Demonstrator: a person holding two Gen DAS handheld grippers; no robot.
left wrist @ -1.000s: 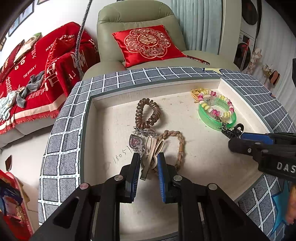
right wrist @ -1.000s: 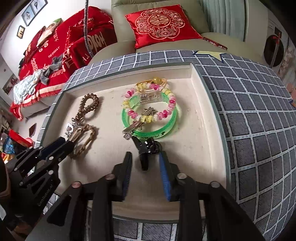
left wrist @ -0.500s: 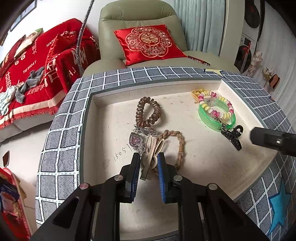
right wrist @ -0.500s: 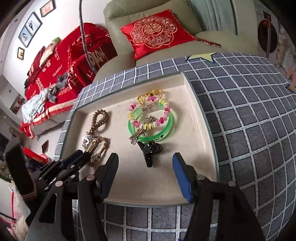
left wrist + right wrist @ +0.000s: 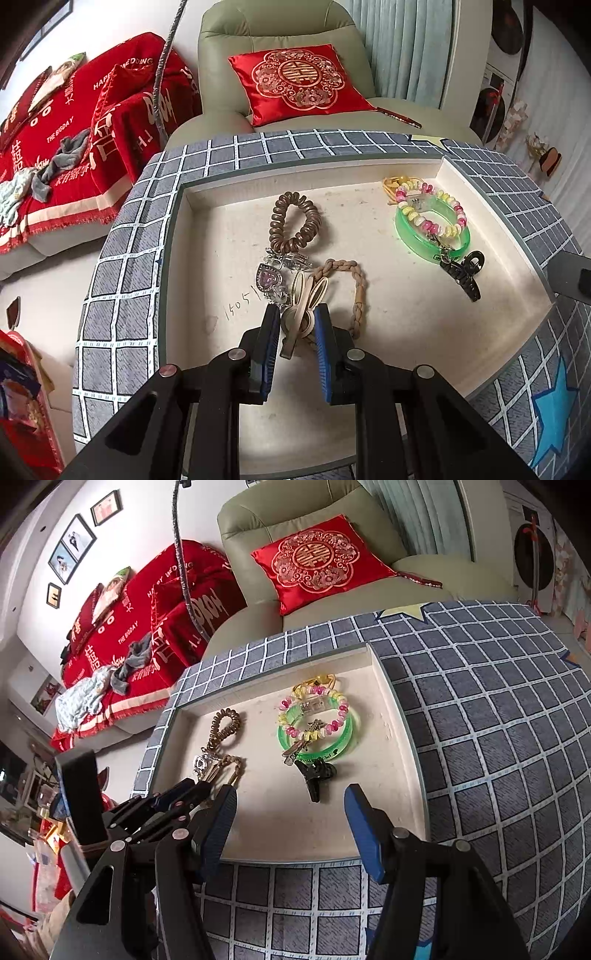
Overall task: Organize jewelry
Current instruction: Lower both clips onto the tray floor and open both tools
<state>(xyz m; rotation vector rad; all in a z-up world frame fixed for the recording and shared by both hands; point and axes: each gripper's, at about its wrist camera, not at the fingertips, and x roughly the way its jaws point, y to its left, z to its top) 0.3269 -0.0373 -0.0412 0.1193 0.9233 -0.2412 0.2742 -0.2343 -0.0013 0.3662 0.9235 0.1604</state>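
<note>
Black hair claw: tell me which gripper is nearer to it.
Right. The right gripper is open just short of the black hair claw, lined up with it. The left gripper sits well to its left, jaws around a beige clip.

In the tray (image 5: 192, 280), the coiled hair tie (image 5: 294, 226) lies at back left; the heart charm (image 5: 269, 277) and braided band (image 5: 352, 291) just before it; the bangle (image 5: 432, 236) and beaded bracelet (image 5: 430, 210) overlap at back right, the claw clip (image 5: 463, 275) touching their near edge; an armchair (image 5: 280, 40) stands behind.
</note>
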